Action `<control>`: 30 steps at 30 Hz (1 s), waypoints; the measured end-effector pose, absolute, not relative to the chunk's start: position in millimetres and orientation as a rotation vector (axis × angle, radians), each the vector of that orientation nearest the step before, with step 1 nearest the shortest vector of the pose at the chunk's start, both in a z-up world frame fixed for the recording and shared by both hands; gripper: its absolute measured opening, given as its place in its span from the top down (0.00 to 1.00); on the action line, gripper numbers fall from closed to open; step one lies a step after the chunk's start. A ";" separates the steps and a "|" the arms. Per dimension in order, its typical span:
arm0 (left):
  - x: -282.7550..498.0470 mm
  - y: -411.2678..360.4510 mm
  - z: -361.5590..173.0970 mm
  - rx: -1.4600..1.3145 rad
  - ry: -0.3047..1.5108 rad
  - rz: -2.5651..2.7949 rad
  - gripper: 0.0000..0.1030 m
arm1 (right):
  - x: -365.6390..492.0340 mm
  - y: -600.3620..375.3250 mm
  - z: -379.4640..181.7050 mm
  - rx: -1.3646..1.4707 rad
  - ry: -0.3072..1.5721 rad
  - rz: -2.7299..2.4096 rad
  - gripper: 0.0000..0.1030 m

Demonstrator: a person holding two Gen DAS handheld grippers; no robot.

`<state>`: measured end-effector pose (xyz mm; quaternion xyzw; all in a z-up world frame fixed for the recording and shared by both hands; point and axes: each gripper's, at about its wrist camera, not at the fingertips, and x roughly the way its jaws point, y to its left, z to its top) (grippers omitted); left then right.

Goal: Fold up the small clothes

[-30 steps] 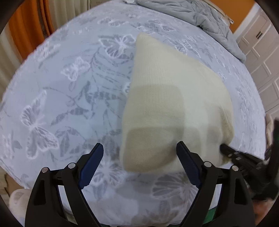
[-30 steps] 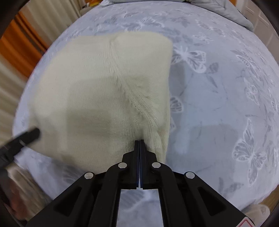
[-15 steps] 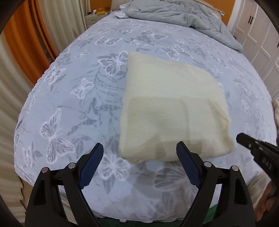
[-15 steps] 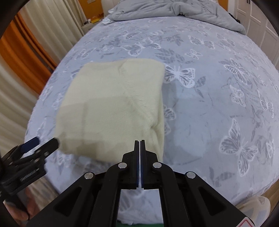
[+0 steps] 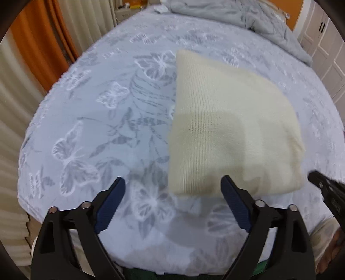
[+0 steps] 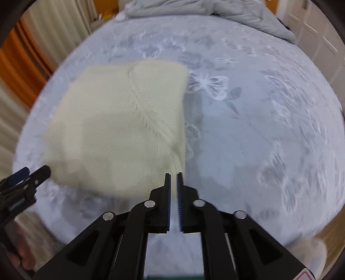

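While folded flat on the butterfly-print bed (image 5: pixel 90 120), cream knit garment (image 5: pixel 226 129) shows only plain ribbing from the left wrist, but a diagonal seam from the right. Left claw (image 5: pixel 172 191) spread wide, empty, near the garment's front edge. Right claw (image 6: pixel 173 178) barely parted, gripping nothing, just off the garment's corner. Rumpled grey duvet (image 6: pixel 204 10) at the far end; orange curtain (image 5: pixel 36 43) to the left.

You've got a cream knit sweater (image 5: pixel 228 129) folded into a neat rectangle, lying flat on the butterfly-print bedspread (image 5: pixel 97 120).
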<state>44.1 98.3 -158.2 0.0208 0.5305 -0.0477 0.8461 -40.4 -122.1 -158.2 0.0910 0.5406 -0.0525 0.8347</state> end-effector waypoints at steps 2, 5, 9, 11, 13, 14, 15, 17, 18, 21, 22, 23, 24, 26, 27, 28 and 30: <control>27.9 98.9 -148.8 0.038 1.083 -0.114 0.09 | -69.2 -126.8 -150.5 0.219 1.122 -0.110 0.88; 3.5 98.4 -144.1 0.033 1.052 -0.115 0.08 | -91.3 -129.6 -150.9 0.241 1.114 -0.100 0.88; 9.6 109.7 -147.7 0.000 1.059 -0.055 0.09 | -74.2 -134.2 -151.6 0.259 1.093 -0.063 0.88; 25.7 114.7 -163.6 0.077 1.122 0.030 0.09 | -57.1 -124.9 -149.1 0.250 1.089 -0.024 0.88; 36.5 120.3 -176.1 0.103 1.140 0.066 0.10 | -40.7 -114.6 -150.1 0.245 1.090 0.006 0.88; 44.3 121.1 -185.6 0.128 1.155 0.087 0.10 | -16.8 -102.7 -166.8 0.239 1.140 0.025 0.88; 48.4 121.8 -192.7 0.145 1.165 0.102 0.10 | -6.6 -97.5 -181.6 0.210 1.180 -0.004 0.88; 54.4 123.8 -204.1 0.146 1.184 0.122 0.11 | 1.4 -91.1 -202.6 0.186 1.222 -0.021 0.88; 57.2 123.8 -205.3 0.121 1.194 0.092 0.16 | 1.0 -90.6 -203.7 0.184 1.208 -0.026 0.88; 46.2 120.3 -187.9 0.121 1.164 0.026 0.18 | -1.8 -88.6 -192.8 0.182 1.195 -0.014 0.88; 39.1 119.5 -182.7 0.110 1.156 -0.004 0.12 | -2.2 -89.0 -188.9 0.189 1.193 0.002 0.88; 32.5 117.8 -179.8 0.088 1.155 -0.045 0.11 | -2.0 -89.4 -187.5 0.193 1.192 0.003 0.88; 28.4 113.7 -181.2 0.086 1.160 -0.074 0.11 | -1.3 -91.1 -187.1 0.200 1.190 0.004 0.88; 32.4 98.2 -190.7 0.141 1.168 -0.093 0.11 | 2.7 -93.3 -191.2 0.224 1.203 0.000 0.88; 40.5 90.9 -199.5 0.185 1.166 -0.071 0.11 | 5.2 -94.5 -194.2 0.224 1.211 -0.007 0.88; 46.2 89.5 -203.0 0.196 1.162 -0.048 0.14 | 6.7 -95.7 -196.6 0.215 1.209 -0.013 0.90; 62.1 105.9 -205.2 0.143 1.174 0.008 0.15 | 7.0 -101.6 -199.8 0.188 1.203 -0.033 0.98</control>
